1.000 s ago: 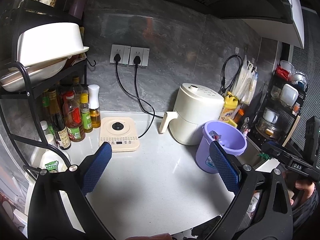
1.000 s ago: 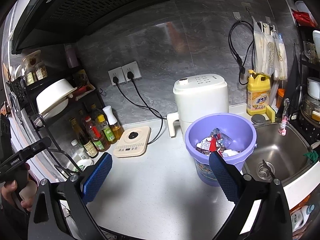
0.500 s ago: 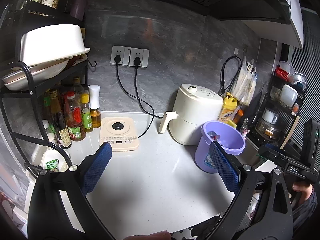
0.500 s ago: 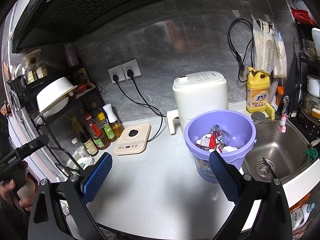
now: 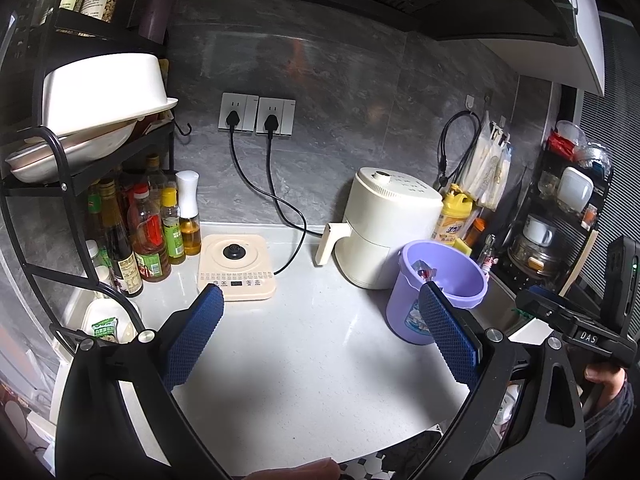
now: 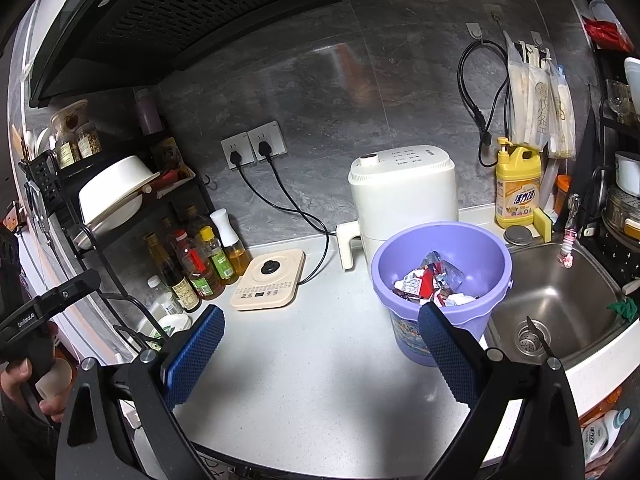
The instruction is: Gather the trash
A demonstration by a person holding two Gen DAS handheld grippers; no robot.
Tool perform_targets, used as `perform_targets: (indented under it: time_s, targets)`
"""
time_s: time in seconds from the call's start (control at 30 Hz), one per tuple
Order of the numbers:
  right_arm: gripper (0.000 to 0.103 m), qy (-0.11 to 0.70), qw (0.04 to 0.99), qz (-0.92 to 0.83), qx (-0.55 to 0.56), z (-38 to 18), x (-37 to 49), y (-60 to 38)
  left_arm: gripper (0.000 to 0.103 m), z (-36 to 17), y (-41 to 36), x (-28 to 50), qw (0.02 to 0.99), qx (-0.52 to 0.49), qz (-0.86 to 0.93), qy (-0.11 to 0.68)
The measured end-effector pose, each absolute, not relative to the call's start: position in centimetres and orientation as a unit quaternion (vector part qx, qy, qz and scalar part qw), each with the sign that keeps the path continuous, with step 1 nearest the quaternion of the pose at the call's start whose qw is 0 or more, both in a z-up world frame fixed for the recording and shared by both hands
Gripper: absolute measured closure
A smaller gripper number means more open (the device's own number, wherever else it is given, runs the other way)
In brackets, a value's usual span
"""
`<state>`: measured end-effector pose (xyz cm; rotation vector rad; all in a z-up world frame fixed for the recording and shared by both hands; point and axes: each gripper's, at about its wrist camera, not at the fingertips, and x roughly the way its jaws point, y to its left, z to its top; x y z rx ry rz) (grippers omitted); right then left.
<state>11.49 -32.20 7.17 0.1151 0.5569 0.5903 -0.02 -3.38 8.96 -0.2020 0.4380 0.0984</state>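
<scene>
A purple bucket (image 6: 472,248) stands on the white counter (image 6: 320,380) in front of the white air fryer (image 6: 404,196). It holds a pile of crumpled wrappers (image 6: 430,282). The bucket also shows in the left wrist view (image 5: 404,312), with a little trash (image 5: 424,271) visible inside. My left gripper (image 5: 320,336) is open and empty above the counter's front, left of the bucket. My right gripper (image 6: 320,344) is open and empty, its right finger in front of the bucket.
A cream induction base (image 5: 236,266) sits mid-counter, corded to wall sockets (image 5: 256,114). Sauce bottles (image 5: 154,232) and a black rack with bowls (image 5: 100,96) stand left. A steel sink (image 6: 560,300) lies right of the bucket, with yellow detergent (image 6: 516,184) behind it.
Both grippers have drawn back slightly from the counter; the bucket looks a little smaller and farther in both views. Both stay open and empty.
</scene>
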Motion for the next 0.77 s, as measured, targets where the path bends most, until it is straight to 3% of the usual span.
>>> perform_targets:
  time_s: [0.77]
  targets:
    - [0.008,0.279,0.92,0.269,0.058,6.3,11.0,-34.3,0.006,8.6,-5.8,0.7,0.971,-0.089,0.031,0.22]
